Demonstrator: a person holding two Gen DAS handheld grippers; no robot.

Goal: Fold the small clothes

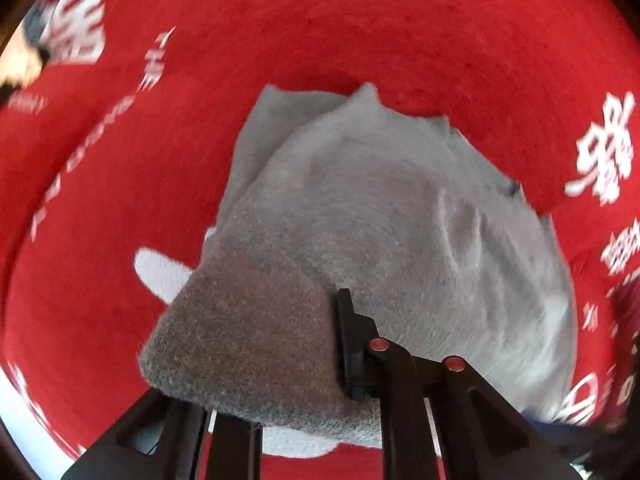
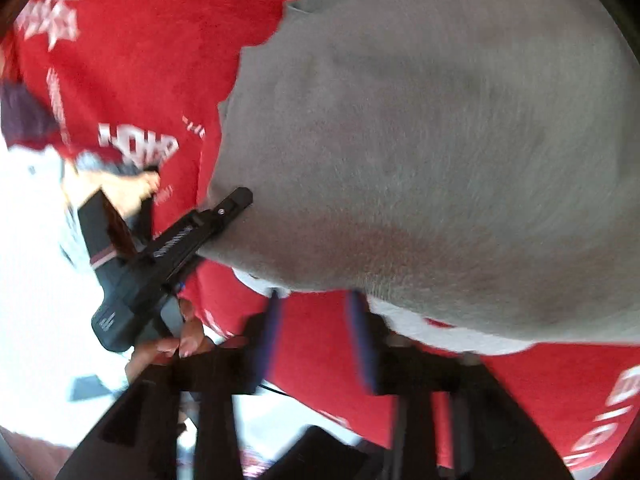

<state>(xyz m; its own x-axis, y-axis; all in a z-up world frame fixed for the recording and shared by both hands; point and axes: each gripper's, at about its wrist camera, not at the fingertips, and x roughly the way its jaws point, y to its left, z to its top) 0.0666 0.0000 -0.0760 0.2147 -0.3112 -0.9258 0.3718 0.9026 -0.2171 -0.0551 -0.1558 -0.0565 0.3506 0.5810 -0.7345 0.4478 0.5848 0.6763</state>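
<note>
Where it overlies the red printed tablecloth (image 1: 360, 32) — grey knitted garment (image 1: 380, 208), clamped by left tool (image 1: 280, 360); right tool (image 2: 316, 340) released.

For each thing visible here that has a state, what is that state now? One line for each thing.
grey garment: partly folded, one edge lifted off the cloth, its layers doubled at the near corner.
left tool: shut on a corner of the grey garment.
right tool: open, holding nothing, just short of the garment's edge.
red cloth: spread flat under the garment, white print facing up.
</note>
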